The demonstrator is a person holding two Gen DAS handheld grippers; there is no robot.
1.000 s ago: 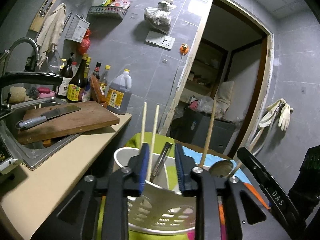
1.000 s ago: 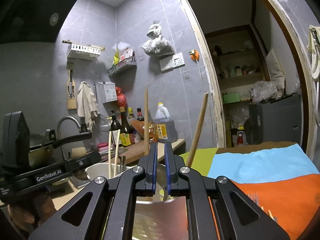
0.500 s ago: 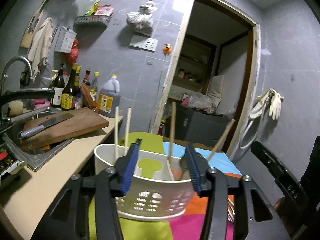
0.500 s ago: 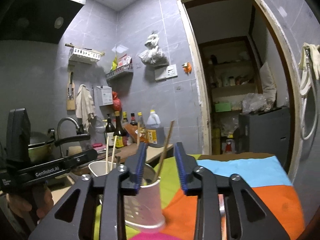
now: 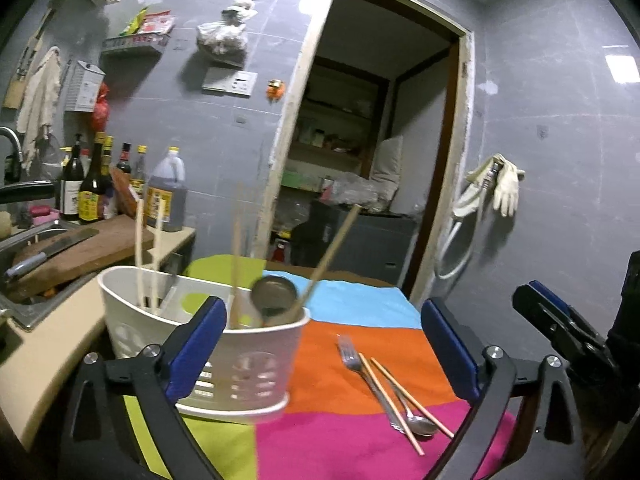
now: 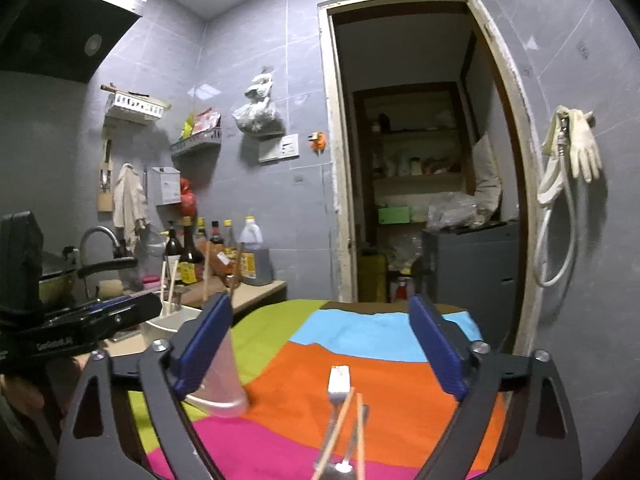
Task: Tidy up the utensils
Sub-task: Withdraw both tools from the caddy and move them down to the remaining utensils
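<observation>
A: Checking my left gripper (image 5: 322, 344): jaws just swung wide apart, nothing between the pads. Right?

B: Yes. My right gripper (image 6: 320, 346) too, just opened wide, nothing held.

A: Where's the white perforated plastic utensil caddy (image 5: 244, 364)?

B: On the multicoloured patchwork tablecloth (image 5: 360, 344), at the table's left edge beside the beige counter (image 5: 44, 356). Wooden chopsticks (image 5: 146, 252) and a steel ladle (image 5: 274, 292) stand inside.

A: Loose items?

B: A silver fork (image 5: 360, 372), a metal spoon (image 5: 416, 420) and two brown chopsticks (image 5: 394, 396) lie crossed near the table's front edge, right of the caddy.
</observation>
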